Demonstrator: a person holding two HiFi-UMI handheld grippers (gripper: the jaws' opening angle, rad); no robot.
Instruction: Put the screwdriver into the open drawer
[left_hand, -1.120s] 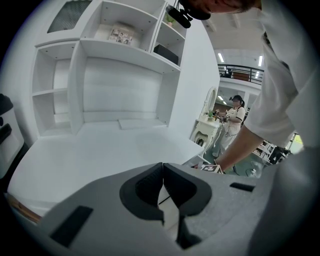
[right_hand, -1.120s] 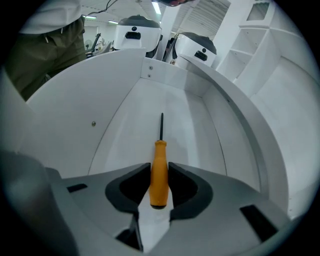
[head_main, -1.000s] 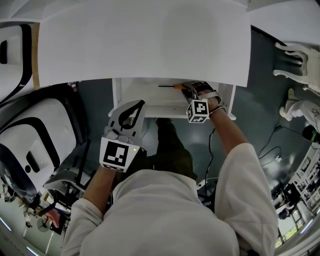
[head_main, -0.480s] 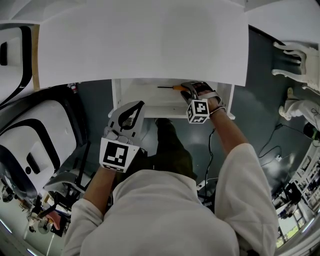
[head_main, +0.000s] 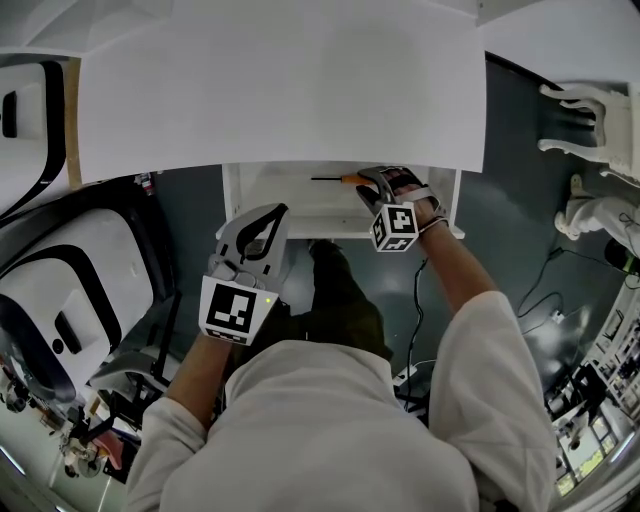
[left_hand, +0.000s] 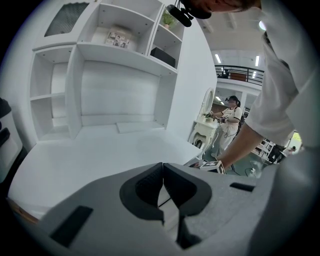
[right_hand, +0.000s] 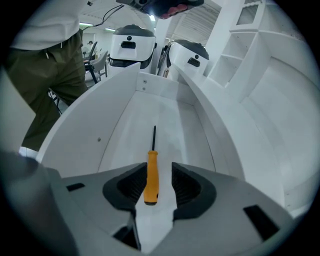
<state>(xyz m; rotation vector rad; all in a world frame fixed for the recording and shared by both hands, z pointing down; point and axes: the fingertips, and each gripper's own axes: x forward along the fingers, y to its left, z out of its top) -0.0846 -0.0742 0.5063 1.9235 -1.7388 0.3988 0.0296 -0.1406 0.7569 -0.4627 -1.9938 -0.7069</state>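
Observation:
The screwdriver (right_hand: 151, 176), with an orange handle and a thin dark shaft, lies flat on the floor of the open white drawer (right_hand: 120, 130). Its shaft points away along the drawer. My right gripper (right_hand: 156, 170) hangs over it, open, one jaw on each side of the handle, and a gap shows on the right side. In the head view the right gripper (head_main: 372, 186) reaches into the drawer (head_main: 300, 225) beside the screwdriver (head_main: 340, 179). My left gripper (head_main: 266, 222) is shut and empty, held in front of the drawer's left end. Its pads (left_hand: 150, 182) meet.
The drawer juts out from under a white desk top (head_main: 280, 100) with shelves (left_hand: 120, 50) above it. White and black machines (head_main: 60, 290) stand at the left. White furniture (head_main: 590, 110) and cables on the dark floor are at the right.
Nothing has visibly moved in the scene; only the head view has shifted slightly.

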